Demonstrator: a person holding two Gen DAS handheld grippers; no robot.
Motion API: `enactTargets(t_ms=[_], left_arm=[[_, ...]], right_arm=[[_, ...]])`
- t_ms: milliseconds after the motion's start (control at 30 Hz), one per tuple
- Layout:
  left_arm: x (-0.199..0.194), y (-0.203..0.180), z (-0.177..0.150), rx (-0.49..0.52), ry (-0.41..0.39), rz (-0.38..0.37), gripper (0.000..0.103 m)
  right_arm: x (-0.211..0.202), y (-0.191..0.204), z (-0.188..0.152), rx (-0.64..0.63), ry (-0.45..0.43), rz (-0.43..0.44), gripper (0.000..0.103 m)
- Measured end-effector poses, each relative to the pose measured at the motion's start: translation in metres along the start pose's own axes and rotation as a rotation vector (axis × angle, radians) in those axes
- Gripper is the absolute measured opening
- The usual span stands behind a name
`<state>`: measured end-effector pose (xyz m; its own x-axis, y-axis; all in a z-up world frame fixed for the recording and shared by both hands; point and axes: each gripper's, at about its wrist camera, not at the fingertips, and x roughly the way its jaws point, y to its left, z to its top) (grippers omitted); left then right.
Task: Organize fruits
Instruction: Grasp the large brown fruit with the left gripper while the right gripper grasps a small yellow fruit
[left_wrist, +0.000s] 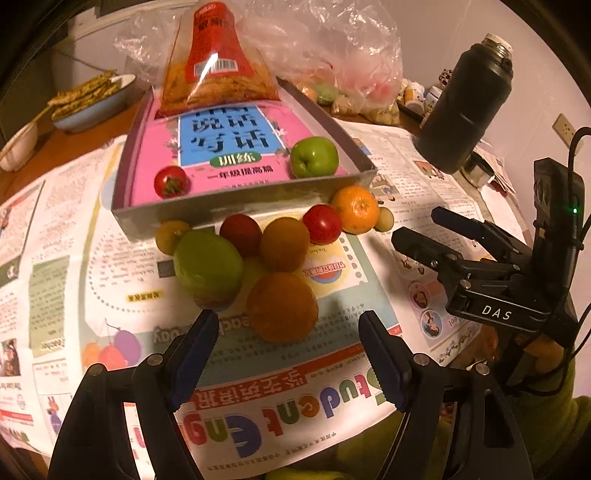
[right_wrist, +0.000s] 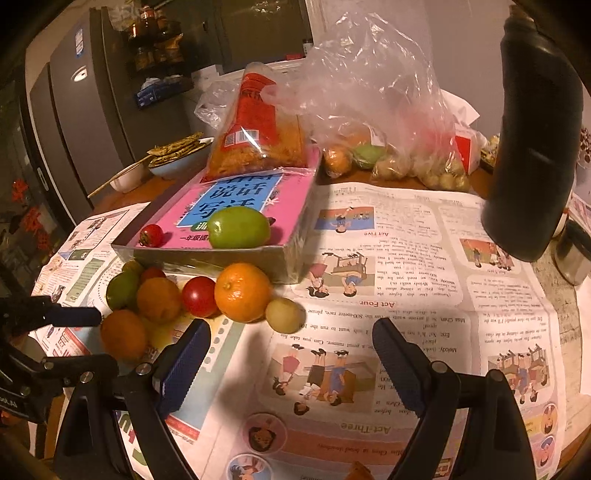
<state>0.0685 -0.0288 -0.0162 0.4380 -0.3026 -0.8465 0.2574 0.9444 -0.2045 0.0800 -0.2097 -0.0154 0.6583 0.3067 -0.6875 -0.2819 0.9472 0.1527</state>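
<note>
A shallow grey box (left_wrist: 243, 208) lined with a pink book holds a small red tomato (left_wrist: 170, 181) and a green fruit (left_wrist: 314, 157). In front of it lies a heap of fruit: an orange (left_wrist: 282, 312), a green fruit (left_wrist: 207, 265), tomatoes and a bright mandarin (left_wrist: 355, 209). My left gripper (left_wrist: 290, 341) is open, its fingers either side of the near orange. My right gripper (right_wrist: 291, 354) is open and empty, just in front of a small yellow-green fruit (right_wrist: 285, 314) and the mandarin (right_wrist: 242, 291). The box (right_wrist: 207, 258) shows there too.
A snack bag (left_wrist: 218, 62) rests on the book's far end. Clear plastic bags of fruit (right_wrist: 388, 122) lie behind. A black flask (left_wrist: 467, 107) stands at the right. A bowl of flatbread (left_wrist: 90, 99) sits far left. Newspaper (right_wrist: 406, 258) covers the table.
</note>
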Motion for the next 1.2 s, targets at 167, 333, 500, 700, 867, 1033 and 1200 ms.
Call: enactTargets(t_ms=[167,333,500,700,867,1033,1200], left_arm=[[0.005,-0.002,-0.001,0.001,0.011,-0.005,0.079],[0.009,-0.004,-0.001,0.002,0.018,-0.016,0.074],[0.013,-0.003,0.002,-0.017,0.019,-0.014,0.069],[0.019,-0.003,0.002,-0.019,0.034,-0.008,0.068],[0.022,-0.006,0.003,-0.016,0.03,0.0,0.067],[0.024,-0.008,0.005,-0.009,0.029,0.016,0.066],[0.026,-0.01,0.007,-0.006,0.028,0.047,0.061]], right_arm=[[0.006,-0.004,0.0,0.006,0.011,-0.01,0.086],[0.013,-0.004,-0.002,-0.012,0.033,-0.014,0.071],[0.019,-0.001,-0.004,-0.046,0.04,-0.008,0.058],[0.024,-0.002,-0.001,-0.067,0.031,-0.012,0.051],[0.025,-0.001,0.0,-0.086,0.024,-0.006,0.046],[0.027,-0.001,0.001,-0.091,0.02,0.019,0.042],[0.027,0.0,0.0,-0.087,0.024,0.055,0.028]])
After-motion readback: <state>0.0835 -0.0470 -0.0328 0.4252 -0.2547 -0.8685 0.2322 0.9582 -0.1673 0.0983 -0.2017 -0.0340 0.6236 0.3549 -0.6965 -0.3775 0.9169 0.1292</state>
